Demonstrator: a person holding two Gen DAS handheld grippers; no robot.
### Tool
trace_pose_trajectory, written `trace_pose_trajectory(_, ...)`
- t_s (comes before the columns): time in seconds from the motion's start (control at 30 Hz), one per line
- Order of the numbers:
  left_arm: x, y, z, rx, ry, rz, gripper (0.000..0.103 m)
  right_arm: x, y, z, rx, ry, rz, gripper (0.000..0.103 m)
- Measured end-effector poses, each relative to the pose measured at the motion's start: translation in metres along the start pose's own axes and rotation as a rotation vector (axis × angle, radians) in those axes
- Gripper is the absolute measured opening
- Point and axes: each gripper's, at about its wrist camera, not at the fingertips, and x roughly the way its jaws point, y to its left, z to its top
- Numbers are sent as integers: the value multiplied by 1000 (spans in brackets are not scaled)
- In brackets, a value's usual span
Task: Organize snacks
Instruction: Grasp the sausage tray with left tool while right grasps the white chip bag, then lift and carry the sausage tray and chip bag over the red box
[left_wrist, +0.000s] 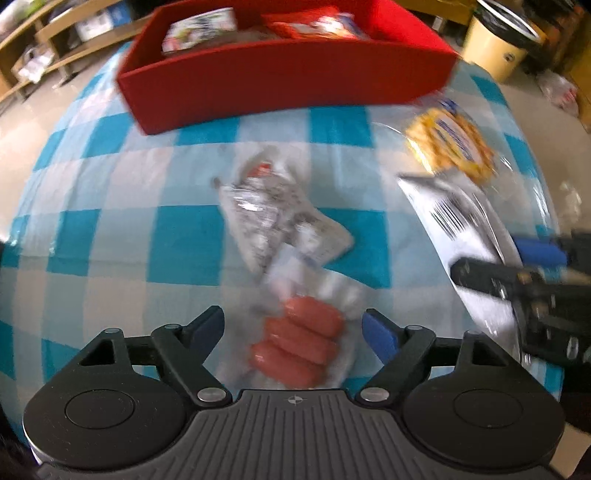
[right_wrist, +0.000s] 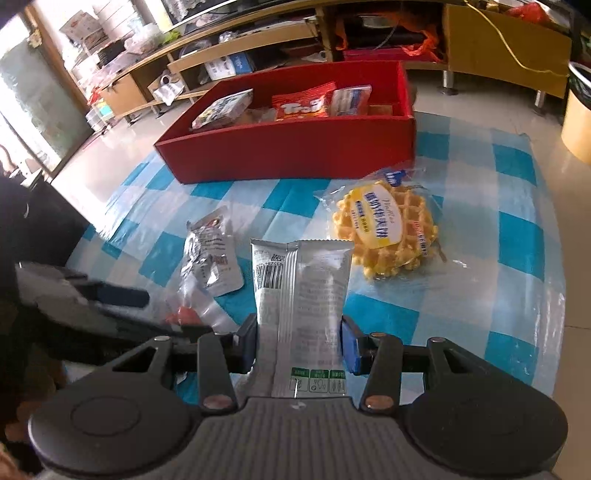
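Near table edge, waffle pack (right_wrist: 386, 229), right claw (right_wrist: 299, 345) gripping white packet (right_wrist: 303, 295)

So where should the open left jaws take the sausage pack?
Across the row of sausages, from straight above. The sausage pack lies flat on the tablecloth between the open left gripper fingers; the sausages form its firm bulge, while the clear film around them looks limp.

Sausage pack (left_wrist: 295, 343) – flat; white packet (right_wrist: 301, 306) – upright.
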Motion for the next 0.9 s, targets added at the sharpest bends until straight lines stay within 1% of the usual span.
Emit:
trace_pose_trajectory(0.1, 5, -13, -2, 47, -2, 35, 85, -4, -5, -1, 12, -6, -7, 44)
trace_pose_trajectory(0.27, 4, -15, -2, 40, -6, 35, 78, -10, -10, 1, 22, -23, -5, 44)
trace_pose_trajectory(0.33, 1, -15, -3, 38, -1, 23, 75, -12, -11, 2, 26, -32, -1, 44)
trace_pose_trajectory(0.53, -14, -8, 1, -8, -34, -8, 74, -18, -14, 6, 35, -58, 2, 44)
trace_pose_trajectory(0.63, -25, -2, 6, -37, -65, -20, 74, -19, -15, 8, 37, -67, 4, 44)
trace_pose_trajectory(0.8, -37, 2, 14, -56, -118, 1, 74, -20, -13, 10, 32, -81, 3, 44)
trace_pose_trajectory(0.9, -40, 5, 19, -70, -122, 10, 74, -20, -12, 14, 23, -86, -1, 44)
